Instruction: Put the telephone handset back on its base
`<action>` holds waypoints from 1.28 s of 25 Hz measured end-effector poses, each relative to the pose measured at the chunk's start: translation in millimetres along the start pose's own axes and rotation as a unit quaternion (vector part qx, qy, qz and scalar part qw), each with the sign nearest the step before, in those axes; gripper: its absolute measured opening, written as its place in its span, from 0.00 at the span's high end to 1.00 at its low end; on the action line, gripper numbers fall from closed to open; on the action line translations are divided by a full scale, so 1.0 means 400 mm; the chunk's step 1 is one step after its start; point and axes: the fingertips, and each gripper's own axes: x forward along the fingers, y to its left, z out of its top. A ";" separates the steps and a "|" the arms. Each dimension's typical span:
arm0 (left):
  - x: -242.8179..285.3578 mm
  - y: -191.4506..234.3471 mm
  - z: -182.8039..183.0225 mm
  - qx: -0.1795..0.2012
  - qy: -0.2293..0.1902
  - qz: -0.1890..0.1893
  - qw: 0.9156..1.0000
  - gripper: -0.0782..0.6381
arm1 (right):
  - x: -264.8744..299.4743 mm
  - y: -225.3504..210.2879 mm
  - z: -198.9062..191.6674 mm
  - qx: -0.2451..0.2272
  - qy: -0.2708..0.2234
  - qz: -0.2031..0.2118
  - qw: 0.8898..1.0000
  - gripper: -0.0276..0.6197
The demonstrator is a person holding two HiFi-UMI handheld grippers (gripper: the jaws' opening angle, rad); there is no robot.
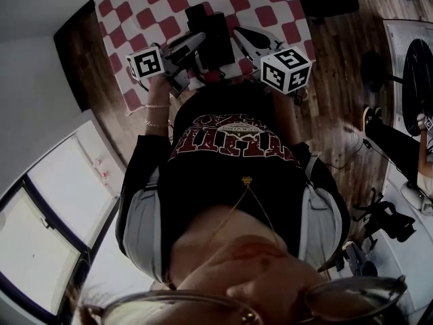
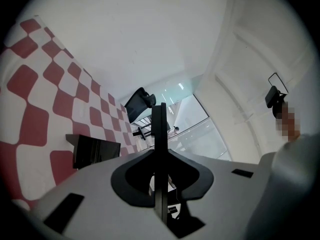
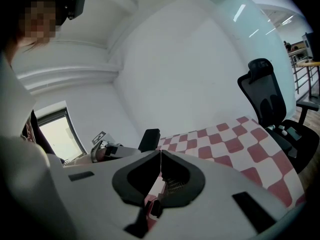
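Note:
The black telephone base (image 1: pixel 220 39) (image 2: pixel 95 151) sits on the red-and-white checkered tablecloth (image 1: pixel 155 12). My left gripper (image 2: pixel 159 156) (image 1: pixel 198 44) is shut on the black handset (image 2: pixel 159 129), which stands up edge-on between its jaws, beside the base. In the right gripper view the handset (image 3: pixel 149 140) shows as a dark slab at the tip of the left gripper, above the cloth. My right gripper (image 3: pixel 160 159) (image 1: pixel 247 38) hovers over the table's other side; its jaws meet in a thin line with nothing between them.
A black office chair (image 3: pixel 267 101) (image 2: pixel 139 104) stands past the table's far end. Dark wooden floor (image 1: pixel 338 46) surrounds the table, with black gear and cables (image 1: pixel 389 219) at the right. A bright window (image 3: pixel 57 134) lies behind the left gripper.

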 end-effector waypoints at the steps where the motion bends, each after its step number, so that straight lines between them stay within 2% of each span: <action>1: -0.001 0.003 -0.003 0.000 0.002 0.000 1.000 0.78 | 0.000 0.001 -0.001 0.000 0.000 -0.002 1.000 0.93; 10: -0.014 0.039 -0.015 0.000 0.015 0.008 1.000 0.78 | 0.008 0.009 -0.014 0.005 0.003 -0.005 1.000 0.93; 17: -0.026 0.073 -0.030 -0.016 0.021 0.019 0.999 0.78 | 0.017 0.012 -0.027 0.006 0.002 -0.008 1.000 0.93; 22: -0.031 0.086 -0.032 -0.008 0.026 0.022 0.999 0.78 | 0.014 0.014 -0.027 0.010 0.000 -0.012 1.000 0.93; 32: -0.039 0.134 -0.050 -0.026 0.030 0.035 0.999 0.78 | 0.016 0.008 -0.041 0.015 0.004 -0.017 1.000 0.93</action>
